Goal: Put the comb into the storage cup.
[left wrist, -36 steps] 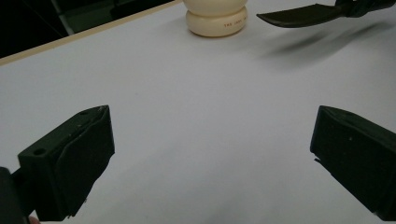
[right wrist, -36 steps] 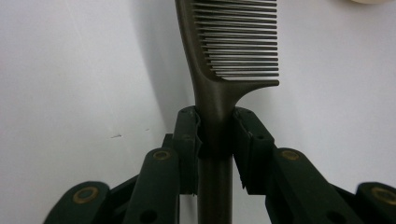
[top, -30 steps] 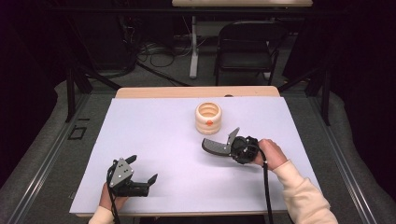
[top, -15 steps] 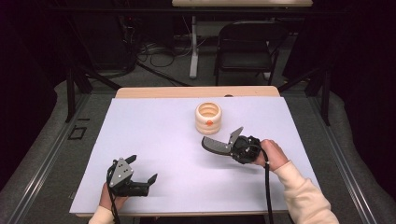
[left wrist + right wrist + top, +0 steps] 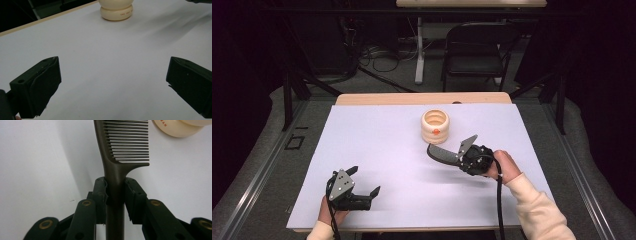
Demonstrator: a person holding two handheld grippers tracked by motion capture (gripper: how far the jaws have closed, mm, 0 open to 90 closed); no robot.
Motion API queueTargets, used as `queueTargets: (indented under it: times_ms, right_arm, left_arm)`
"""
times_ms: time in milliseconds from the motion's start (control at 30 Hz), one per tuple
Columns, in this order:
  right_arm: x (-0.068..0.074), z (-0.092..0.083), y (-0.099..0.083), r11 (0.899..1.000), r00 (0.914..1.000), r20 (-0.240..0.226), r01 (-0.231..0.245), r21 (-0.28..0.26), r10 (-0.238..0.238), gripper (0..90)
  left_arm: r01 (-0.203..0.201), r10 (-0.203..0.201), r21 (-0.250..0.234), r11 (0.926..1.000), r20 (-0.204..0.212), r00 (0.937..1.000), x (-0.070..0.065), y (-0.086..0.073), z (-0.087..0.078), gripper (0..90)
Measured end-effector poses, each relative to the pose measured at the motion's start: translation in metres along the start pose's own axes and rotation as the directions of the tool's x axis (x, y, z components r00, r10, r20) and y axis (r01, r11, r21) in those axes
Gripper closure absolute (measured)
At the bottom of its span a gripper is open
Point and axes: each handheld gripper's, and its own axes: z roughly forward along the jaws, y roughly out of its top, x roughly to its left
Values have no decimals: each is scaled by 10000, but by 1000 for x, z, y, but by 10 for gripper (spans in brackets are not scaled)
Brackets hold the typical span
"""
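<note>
Right gripper (image 5: 115, 192) pinching a dark, matte plastic comb (image 5: 122, 145) by its smooth handle, fine teeth toward ribbed cream holder (image 5: 436, 127). Left gripper (image 5: 112, 82) spread, empty.

Lab or recording studio, not home. Wooden table (image 5: 422, 98) covered by plain white sheet (image 5: 377, 150), set as bare work surface. Black drapes (image 5: 592, 75) close off sides, background dark. Grey carpet (image 5: 267, 150) underneath. Loose cables (image 5: 379, 55) trail over floor behind table, near white stand leg (image 5: 419, 50). Black folding chair (image 5: 477, 50) parked at back. Second tabletop edge (image 5: 469, 3) at top.
</note>
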Motion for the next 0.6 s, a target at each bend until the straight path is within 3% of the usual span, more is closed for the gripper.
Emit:
queueTargets:
  times_ms: [600]
  right_arm:
    - [-3, -9, -3, 9936, 9989, -155, -467, -1024, 454, 722]
  left_arm:
    - [-29, 29, 26, 10000, 1, 10000, 0, 0, 0, 0]
